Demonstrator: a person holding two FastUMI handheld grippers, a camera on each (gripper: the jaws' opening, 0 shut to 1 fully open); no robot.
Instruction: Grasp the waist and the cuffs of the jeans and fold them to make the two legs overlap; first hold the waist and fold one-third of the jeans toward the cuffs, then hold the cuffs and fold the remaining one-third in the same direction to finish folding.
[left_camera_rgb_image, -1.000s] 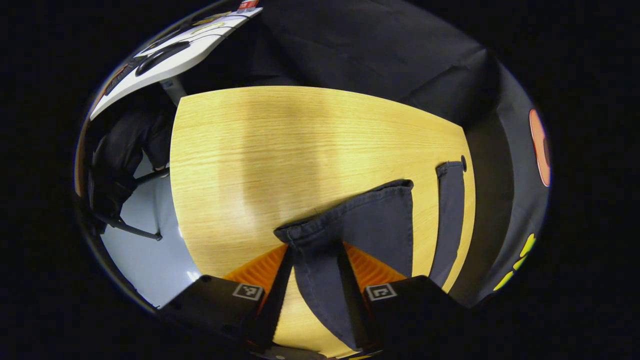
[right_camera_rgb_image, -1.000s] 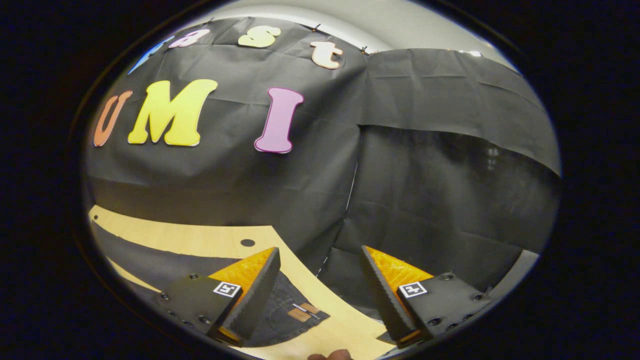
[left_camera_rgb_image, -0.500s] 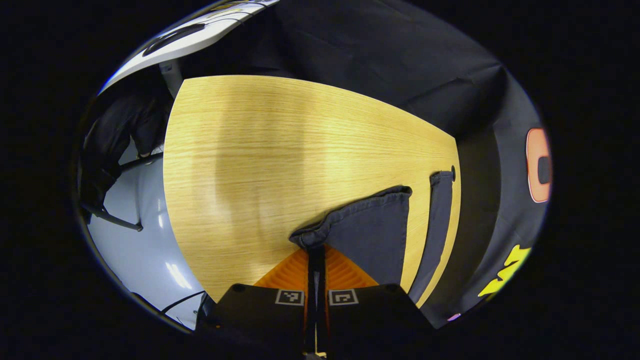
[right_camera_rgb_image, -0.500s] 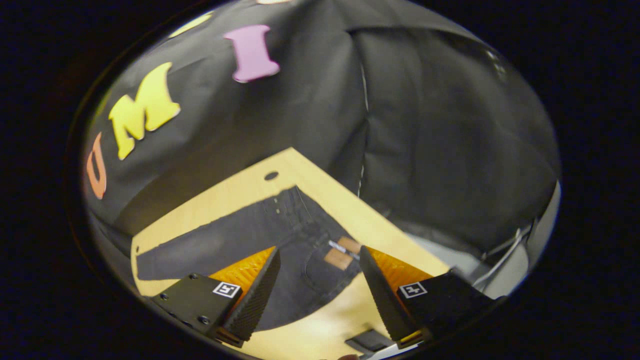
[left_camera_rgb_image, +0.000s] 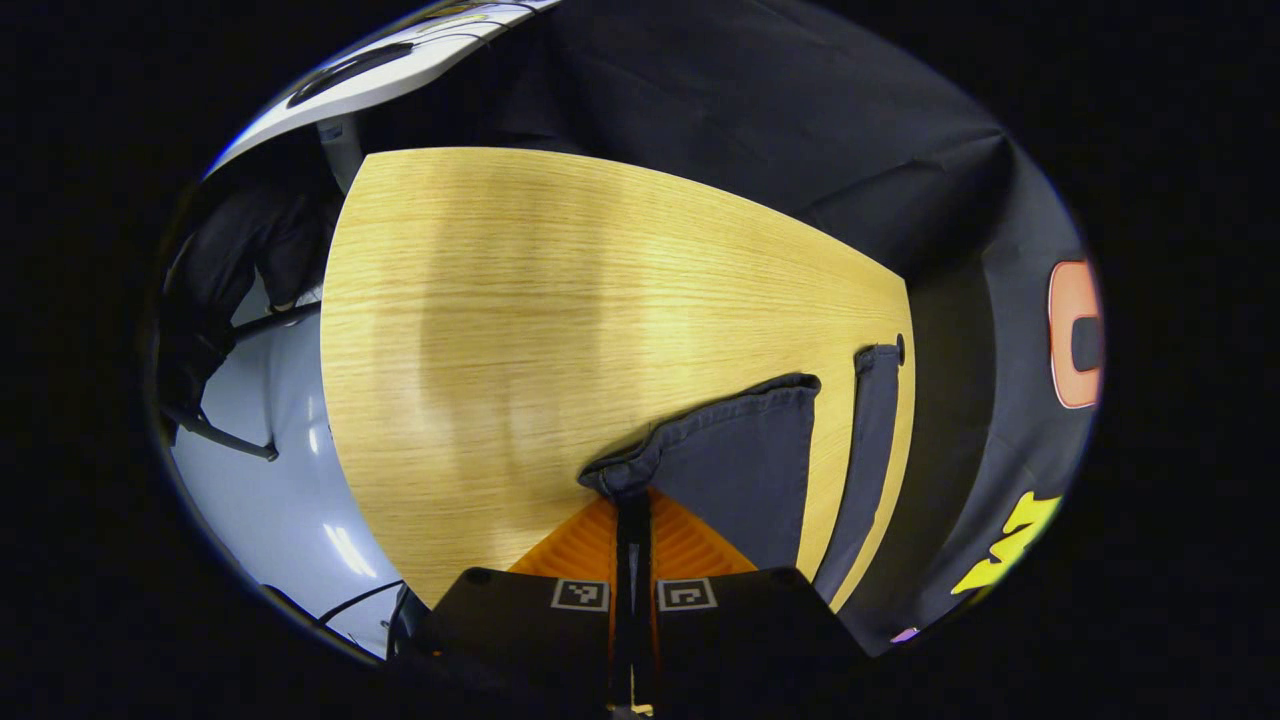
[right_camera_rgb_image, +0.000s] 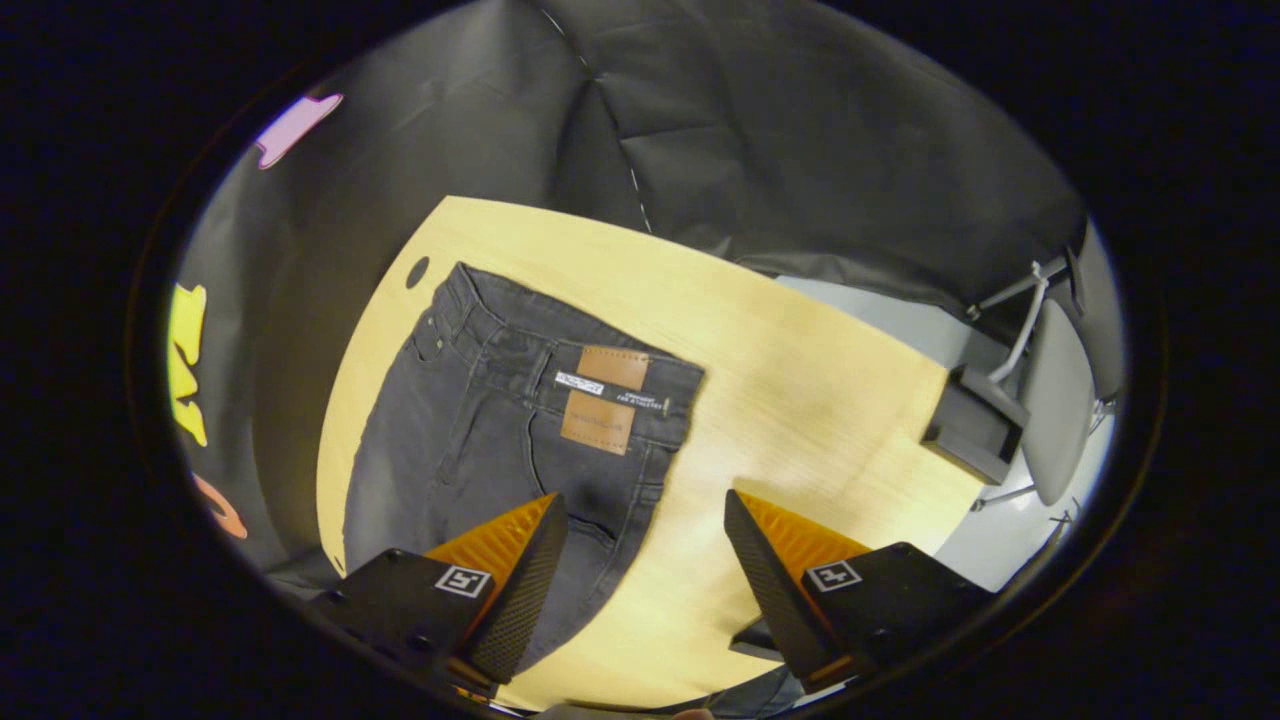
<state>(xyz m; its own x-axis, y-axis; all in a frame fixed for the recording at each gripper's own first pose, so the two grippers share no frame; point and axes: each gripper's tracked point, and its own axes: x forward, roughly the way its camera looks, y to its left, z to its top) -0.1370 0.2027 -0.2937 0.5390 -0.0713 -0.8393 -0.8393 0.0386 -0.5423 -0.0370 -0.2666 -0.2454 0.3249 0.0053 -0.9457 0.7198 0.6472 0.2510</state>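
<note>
Pinching the near cuff (left_camera_rgb_image: 640, 468) of the jeans (left_camera_rgb_image: 745, 465), your left hand-held gripper (left_camera_rgb_image: 632, 520) has its two orange fingers pressed together on the dark hem, right at the corner where the fabric bunches up. From there, in the left gripper view, that leg spreads flat over the desk (left_camera_rgb_image: 560, 300) toward the right, and the other leg (left_camera_rgb_image: 868, 440) lies as a narrow strip along the desk's far right edge, apart from the first with bare wood between them. A small round hole (left_camera_rgb_image: 900, 348) in the desk sits just beside the end of that second leg.

Your right hand-held gripper (right_camera_rgb_image: 645, 560) is spread wide, holding nothing, and hangs above the desk near the waist end. In the right gripper view, the jeans lie back-side up with the waist (right_camera_rgb_image: 570, 335) toward the far edge, the brown patch (right_camera_rgb_image: 600, 400) showing at the waistband. Your left finger (right_camera_rgb_image: 515, 570) overlaps the seat of the jeans in the picture; your right finger (right_camera_rgb_image: 775, 580) sits over bare wood. Whether either one touches anything, you cannot tell from here. A dark box (right_camera_rgb_image: 975, 425) sits at the desk's right edge, with a chair (right_camera_rgb_image: 1055, 400) beyond it.
</note>
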